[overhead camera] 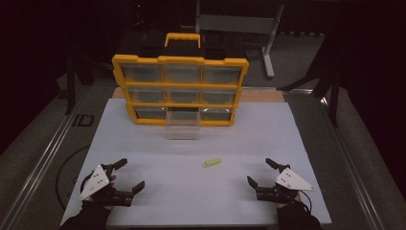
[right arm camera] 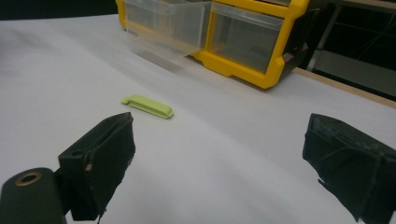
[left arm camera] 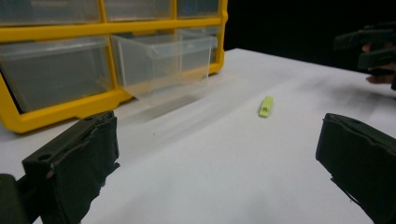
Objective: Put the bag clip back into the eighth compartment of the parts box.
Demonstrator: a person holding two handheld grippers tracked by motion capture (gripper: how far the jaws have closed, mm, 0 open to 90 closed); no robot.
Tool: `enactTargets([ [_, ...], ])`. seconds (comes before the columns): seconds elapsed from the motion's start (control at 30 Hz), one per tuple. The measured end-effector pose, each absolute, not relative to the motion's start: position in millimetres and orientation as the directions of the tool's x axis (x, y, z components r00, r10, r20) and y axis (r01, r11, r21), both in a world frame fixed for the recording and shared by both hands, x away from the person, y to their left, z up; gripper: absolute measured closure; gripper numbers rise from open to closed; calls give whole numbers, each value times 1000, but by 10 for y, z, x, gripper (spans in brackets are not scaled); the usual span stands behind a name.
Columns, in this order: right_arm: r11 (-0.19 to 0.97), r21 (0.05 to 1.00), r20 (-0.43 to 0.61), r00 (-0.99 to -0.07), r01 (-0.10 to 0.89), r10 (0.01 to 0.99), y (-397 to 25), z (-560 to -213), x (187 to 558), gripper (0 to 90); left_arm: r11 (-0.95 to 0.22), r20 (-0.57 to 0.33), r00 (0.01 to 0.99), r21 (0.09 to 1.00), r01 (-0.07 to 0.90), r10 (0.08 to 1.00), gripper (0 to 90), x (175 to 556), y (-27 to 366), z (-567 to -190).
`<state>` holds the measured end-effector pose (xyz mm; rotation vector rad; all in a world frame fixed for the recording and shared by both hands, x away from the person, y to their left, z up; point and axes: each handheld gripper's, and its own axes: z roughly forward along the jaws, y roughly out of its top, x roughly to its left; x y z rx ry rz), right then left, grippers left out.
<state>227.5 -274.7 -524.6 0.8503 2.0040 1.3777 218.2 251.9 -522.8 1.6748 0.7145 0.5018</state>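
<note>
A small lime-green clip (overhead camera: 211,163) lies flat on the white table (overhead camera: 191,191), between the two grippers and a little ahead of them. It also lies ahead in the left gripper view (left arm camera: 266,106) and the right gripper view (right arm camera: 147,106). My left gripper (overhead camera: 129,175) rests near the front left, open, nothing between its jaws. My right gripper (overhead camera: 259,172) rests near the front right, open and empty too. A yellow organizer (overhead camera: 180,89) of clear drawers stands at the back. Its bottom middle drawer (overhead camera: 182,122) is pulled out and looks empty.
The organizer's black case with a yellow handle (overhead camera: 182,39) stands behind it. A grey desk frame (overhead camera: 239,24) stands past the table in the dark. Metal rails (overhead camera: 43,158) run along the table's sides. Bare white surface lies between the grippers and the organizer.
</note>
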Motion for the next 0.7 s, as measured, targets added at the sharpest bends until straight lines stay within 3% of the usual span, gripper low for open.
enactTargets([
  [0.7,287,942,-112,-639,176,761,-2713,-5223,2251,90,-184,-19,778,968,173,629,0,2417,2271,-4743],
])
